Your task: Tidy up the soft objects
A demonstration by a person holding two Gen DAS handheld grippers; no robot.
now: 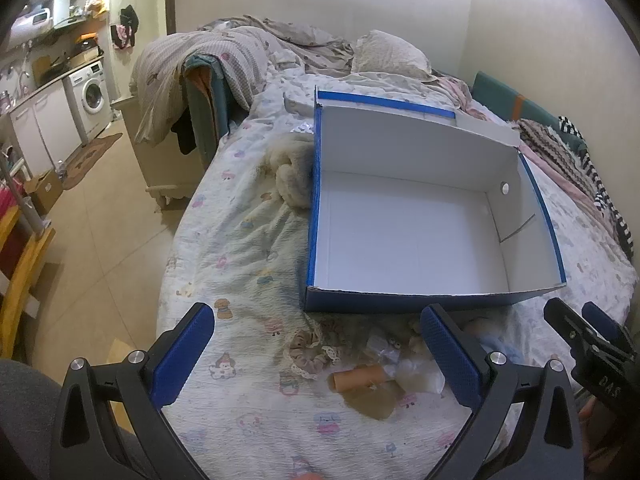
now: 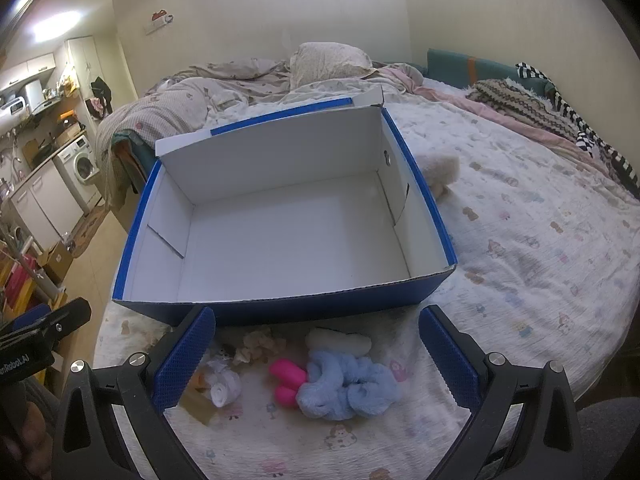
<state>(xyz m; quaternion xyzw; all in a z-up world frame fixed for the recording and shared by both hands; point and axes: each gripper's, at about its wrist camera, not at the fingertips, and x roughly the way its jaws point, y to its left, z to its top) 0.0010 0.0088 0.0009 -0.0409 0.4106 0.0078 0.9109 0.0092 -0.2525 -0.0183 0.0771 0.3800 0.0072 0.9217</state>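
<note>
An empty blue box [image 1: 404, 240] with a white inside stands open on the bed; it also shows in the right wrist view [image 2: 288, 232]. In front of it lie small soft items. In the left wrist view: a beige lace scrunchie [image 1: 308, 350], a brown sock [image 1: 360, 378] and a clear packet [image 1: 416, 374]. In the right wrist view: a fluffy light-blue scrunchie [image 2: 348, 386], a pink item [image 2: 288, 380], a white fluffy piece [image 2: 340, 342] and a rolled white sock [image 2: 220, 384]. My left gripper [image 1: 316, 354] is open above the scrunchie. My right gripper [image 2: 318, 356] is open above the blue scrunchie. A cream plush thing [image 1: 294, 176] lies beside the box.
The bed sheet [image 2: 520, 240] has a cartoon print. Crumpled quilts and a pillow [image 2: 332, 60] lie at the far end, striped clothes [image 2: 560, 120] at the right. The floor and a washing machine [image 1: 94, 94] are off to the left.
</note>
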